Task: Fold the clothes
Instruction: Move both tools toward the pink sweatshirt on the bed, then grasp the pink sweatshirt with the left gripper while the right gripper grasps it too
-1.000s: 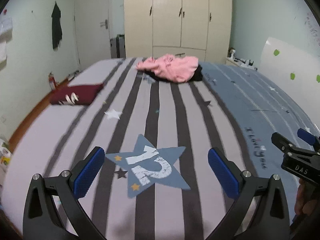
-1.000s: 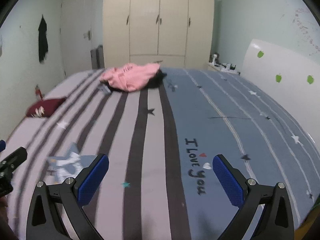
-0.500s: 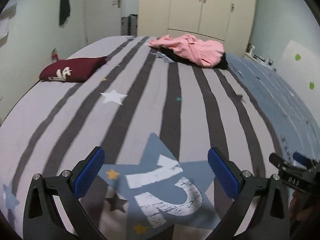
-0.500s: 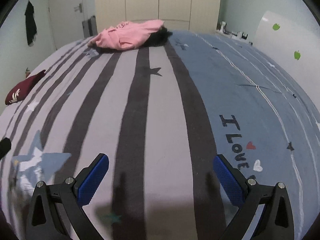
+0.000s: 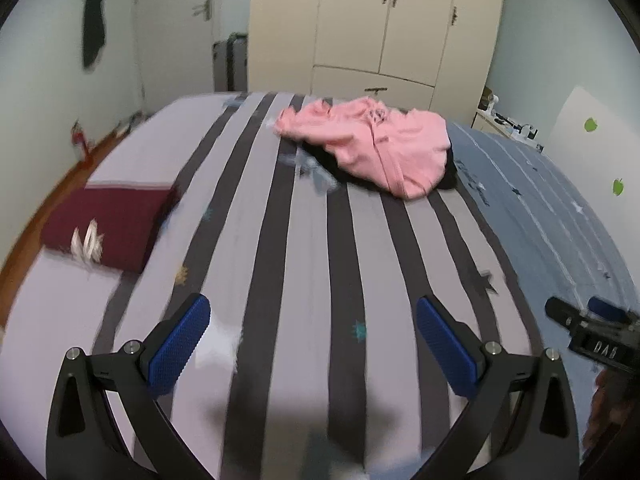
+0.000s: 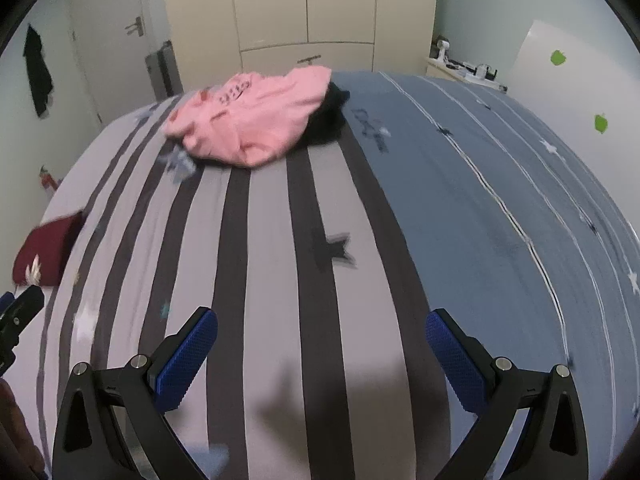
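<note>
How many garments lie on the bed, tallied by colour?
Pink garment, crumpled: 1
Black garment, partly under the pink one: 1
Maroon garment, folded: 1
Total: 3

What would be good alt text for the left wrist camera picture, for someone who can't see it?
Open, empty blue-padded left tongs hover over a striped bed. A crumpled pink garment lies on dark clothing at the far end, and a folded maroon garment lies at left. The right tongs show at the right edge, with a cream wardrobe beyond.
</note>
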The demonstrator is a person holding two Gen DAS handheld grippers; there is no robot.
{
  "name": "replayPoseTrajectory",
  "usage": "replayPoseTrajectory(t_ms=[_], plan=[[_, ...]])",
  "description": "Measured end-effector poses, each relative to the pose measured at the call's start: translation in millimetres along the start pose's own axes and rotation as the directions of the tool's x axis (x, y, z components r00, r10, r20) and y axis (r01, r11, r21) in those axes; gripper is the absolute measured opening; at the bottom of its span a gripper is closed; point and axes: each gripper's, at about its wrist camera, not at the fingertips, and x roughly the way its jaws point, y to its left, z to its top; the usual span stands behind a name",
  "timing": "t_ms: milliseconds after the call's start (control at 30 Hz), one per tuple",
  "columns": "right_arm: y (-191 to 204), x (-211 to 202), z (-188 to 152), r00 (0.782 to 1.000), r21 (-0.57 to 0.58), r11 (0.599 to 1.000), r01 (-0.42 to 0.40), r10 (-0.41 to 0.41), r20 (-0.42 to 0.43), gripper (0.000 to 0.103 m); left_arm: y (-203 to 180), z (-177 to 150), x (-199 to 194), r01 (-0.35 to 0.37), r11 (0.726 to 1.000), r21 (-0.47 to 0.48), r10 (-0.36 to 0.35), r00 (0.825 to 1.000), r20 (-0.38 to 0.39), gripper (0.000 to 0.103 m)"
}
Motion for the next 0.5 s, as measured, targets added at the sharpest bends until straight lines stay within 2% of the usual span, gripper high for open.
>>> replayPoseTrajectory(t_ms=[100,267,400,500], plan=[[0.2,42.5,47.6,1.0,-0.014,1.0,-0.002,0.003,0.02,0.103,-12.9,36.1,53.3,0.003,1.0,0.002,-0.003,1.0,-0.016,0.102],[-3.6,125.4,117.7,0.998,-0.056,0.997,-0.048,0.05,0.04,0.103,-52.7,91.3,143.2,0.07,0.997,0.044,-0.069,0.997,-0.027,0.098],[-10.5,186.9,158.3,0.992,-0.053,0.991,-0.123,0.125,0.028,0.103,-78.5,128.4,205.4,0.104,0.99,0.095,-0.102,0.995,-0.016,0.095],[-13.7,225.6,179.1,0.991,-0.047,0.991,-0.128,0.13,0.026,0.103,-91.4,153.0,245.4,0.094,0.984,0.149,-0.091,0.995,-0.026,0.09]])
